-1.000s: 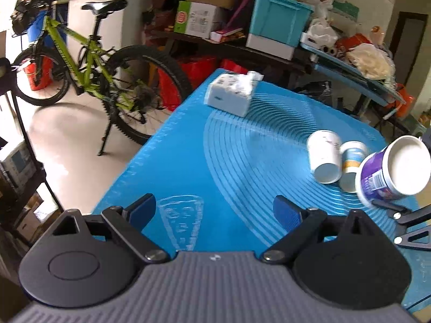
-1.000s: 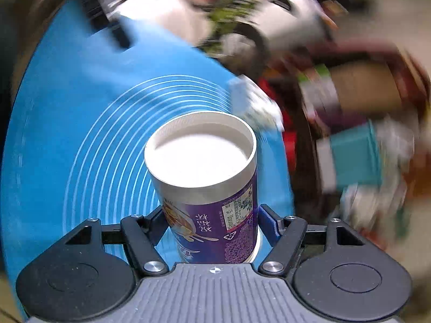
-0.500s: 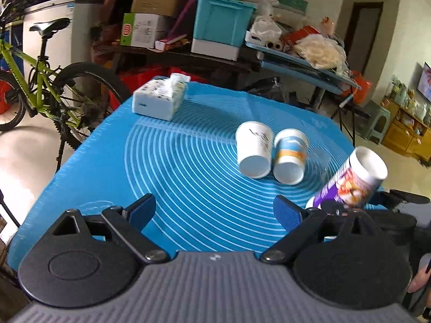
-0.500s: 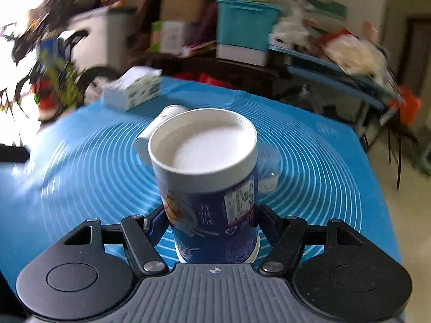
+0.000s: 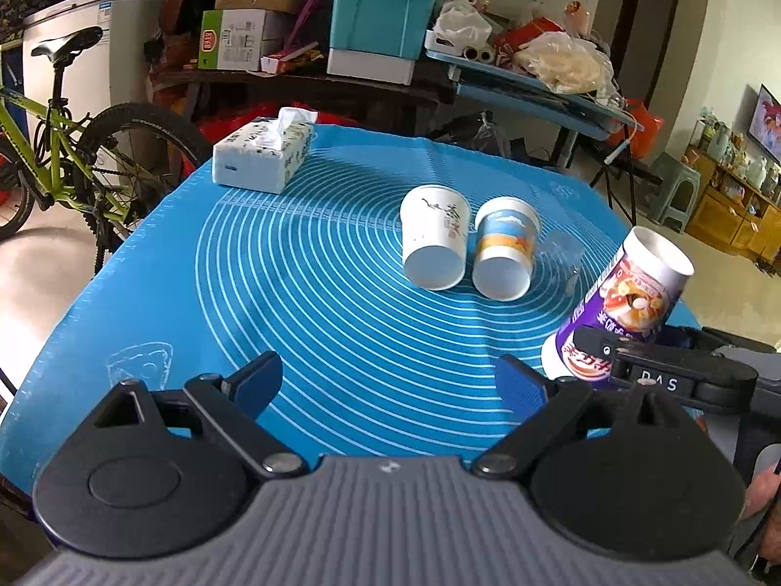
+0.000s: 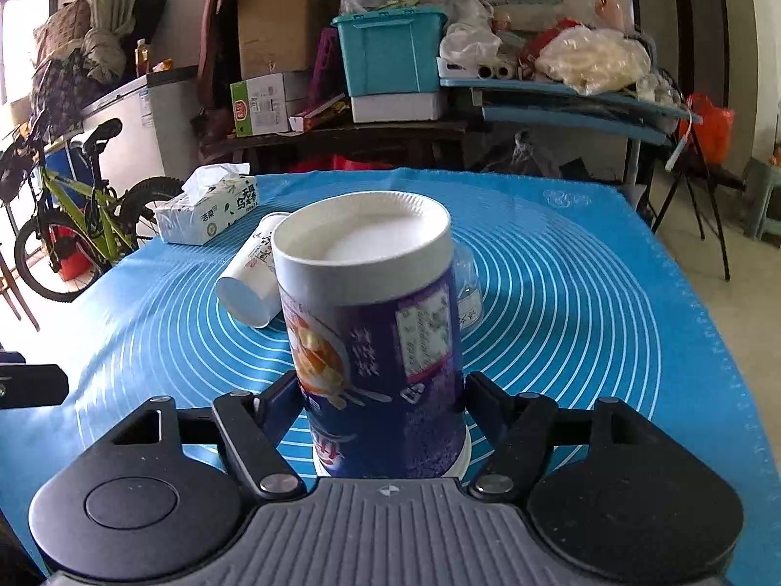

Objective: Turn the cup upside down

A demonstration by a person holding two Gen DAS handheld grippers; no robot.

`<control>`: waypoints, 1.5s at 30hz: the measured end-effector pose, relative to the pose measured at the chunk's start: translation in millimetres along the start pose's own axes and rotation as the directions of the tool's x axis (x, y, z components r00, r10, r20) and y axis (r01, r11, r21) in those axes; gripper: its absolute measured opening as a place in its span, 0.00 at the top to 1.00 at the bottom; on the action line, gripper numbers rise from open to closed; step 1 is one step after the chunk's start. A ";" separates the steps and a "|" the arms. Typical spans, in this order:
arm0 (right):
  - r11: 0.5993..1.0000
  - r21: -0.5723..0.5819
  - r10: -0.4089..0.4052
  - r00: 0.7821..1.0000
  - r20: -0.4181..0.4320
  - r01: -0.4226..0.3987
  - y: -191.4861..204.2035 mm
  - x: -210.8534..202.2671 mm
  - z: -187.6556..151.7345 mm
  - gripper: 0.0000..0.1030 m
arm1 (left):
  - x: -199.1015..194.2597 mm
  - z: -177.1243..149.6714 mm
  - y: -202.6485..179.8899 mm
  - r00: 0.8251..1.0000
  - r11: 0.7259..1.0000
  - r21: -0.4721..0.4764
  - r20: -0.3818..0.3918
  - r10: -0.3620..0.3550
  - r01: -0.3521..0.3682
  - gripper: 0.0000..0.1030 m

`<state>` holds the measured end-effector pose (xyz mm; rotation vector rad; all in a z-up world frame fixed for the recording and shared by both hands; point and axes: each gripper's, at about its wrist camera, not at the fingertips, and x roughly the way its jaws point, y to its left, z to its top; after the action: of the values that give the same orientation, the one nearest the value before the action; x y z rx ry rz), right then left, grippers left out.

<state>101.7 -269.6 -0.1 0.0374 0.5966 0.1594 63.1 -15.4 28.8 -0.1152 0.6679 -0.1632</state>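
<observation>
The cup [image 6: 376,327] looks light and thin-walled, likely to dent or slip, so a low hold near its wide rim suits it. The right gripper [image 6: 383,410] is clamped on it there, base up, tilted, just above the desk [image 6: 585,293]. The left gripper [image 5: 385,376] hangs apart, empty.
</observation>
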 end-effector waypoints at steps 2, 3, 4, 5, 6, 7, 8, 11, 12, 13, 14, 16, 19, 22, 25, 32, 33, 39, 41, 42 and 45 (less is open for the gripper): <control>1.000 0.004 -0.006 1.000 0.010 0.006 -1.2 -5.8 -0.1 0.15 | -1.2 -1.3 -4.1 1.000 1.000 0.006 -0.005 0.001 -0.001 0.09; 1.000 0.009 -0.006 1.000 0.021 0.006 -1.9 -10.2 -0.4 0.07 | -2.2 -1.8 -5.0 1.000 1.000 0.007 -0.007 -0.003 0.003 0.09; 1.000 0.014 -0.002 1.000 0.030 0.002 -3.1 -14.4 0.1 0.04 | -3.3 -2.1 -5.7 1.000 1.000 0.009 -0.010 -0.008 0.008 0.09; 1.000 0.020 -0.002 0.999 0.036 0.002 -3.3 -20.7 0.1 0.00 | -5.4 -2.5 -6.6 1.000 1.000 0.012 -0.012 -0.012 0.012 0.09; 1.000 0.025 -0.008 0.999 0.033 0.007 -3.1 -26.8 0.2 0.00 | -7.5 -2.7 -8.2 1.000 1.000 0.016 -0.013 -0.012 0.012 0.09; 1.000 0.029 -0.008 1.000 0.027 0.007 -3.1 -32.1 0.1 0.00 | -10.6 -3.7 -9.4 1.000 1.000 0.022 -0.011 -0.011 0.011 0.09; 0.999 0.034 -0.010 1.000 0.022 0.009 -2.3 -40.0 -1.5 0.00 | -14.1 -5.0 -10.7 1.000 1.000 0.030 -0.008 -0.010 0.010 0.09; 0.998 0.062 -0.016 1.000 0.008 0.015 -0.7 -61.5 -9.2 0.00 | -25.8 -9.8 -13.2 1.000 0.999 0.044 0.004 -0.013 0.012 0.09; 0.997 0.075 -0.011 1.000 0.010 0.010 0.2 -70.1 -13.3 0.00 | -29.1 -11.8 -13.5 1.000 0.999 0.047 0.006 -0.015 0.015 0.09; 0.996 0.086 -0.010 1.000 0.013 0.009 1.4 -77.8 -17.2 0.00 | -33.6 -14.4 -14.0 1.000 0.999 0.051 0.009 -0.018 0.018 0.09; 0.996 0.093 -0.010 1.000 0.014 0.009 2.8 -85.4 -20.9 0.00 | -36.8 -16.0 -14.8 1.000 0.998 0.054 0.011 -0.021 0.020 0.09; 0.995 0.101 -0.015 1.000 0.025 0.013 5.8 -100.9 -28.3 0.00 | -44.2 -20.8 -16.5 0.999 0.997 0.066 0.019 -0.029 0.028 0.09; 0.995 0.098 -0.028 0.998 0.054 0.022 11.7 -122.4 -38.4 0.00 | -55.6 -30.7 -22.7 0.999 0.994 0.106 0.038 -0.018 0.014 0.09; 0.995 0.101 -0.028 0.998 0.062 0.021 15.3 -138.8 -47.8 0.00 | -64.0 -40.1 -28.3 0.998 0.991 0.136 0.054 -0.012 0.005 0.09; 0.992 0.124 -0.004 0.998 0.061 -0.003 16.0 -150.8 -55.9 0.00 | -69.4 -48.5 -32.1 0.998 0.989 0.148 0.058 -0.026 0.018 0.09; 0.992 0.127 0.000 0.998 0.066 -0.008 19.0 -169.0 -69.4 0.00 | -77.7 -58.4 -37.4 0.996 0.985 0.172 0.081 -0.044 0.030 0.09; 0.991 0.131 -0.001 0.998 0.069 -0.008 19.2 -171.4 -70.4 0.00 | -78.2 -59.0 -36.7 0.996 0.985 0.172 0.082 -0.044 0.029 0.09; 0.992 0.124 -0.011 0.996 0.090 -0.001 22.5 -183.2 -71.9 0.00 | -81.5 -64.9 -38.4 0.995 0.983 0.183 0.092 -0.049 0.032 0.09; 0.992 0.123 -0.010 0.996 0.093 -0.001 22.0 -185.9 -71.7 0.00 | -82.2 -65.9 -38.5 0.994 0.983 0.183 0.092 -0.050 0.033 0.09; 0.992 0.124 -0.009 0.995 0.095 -0.003 21.9 -187.2 -71.7 0.00 | -82.3 -66.0 -38.6 0.994 0.983 0.181 0.093 -0.051 0.033 0.09; 0.993 0.119 -0.009 0.995 0.098 -0.003 23.3 -189.1 -71.2 0.00 | -82.8 -66.3 -38.7 0.994 0.983 0.183 0.095 -0.051 0.032 0.09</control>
<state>-95.7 -277.6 48.1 0.1586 0.5072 0.1181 -46.7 -41.5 33.4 0.0374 0.5485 -0.2560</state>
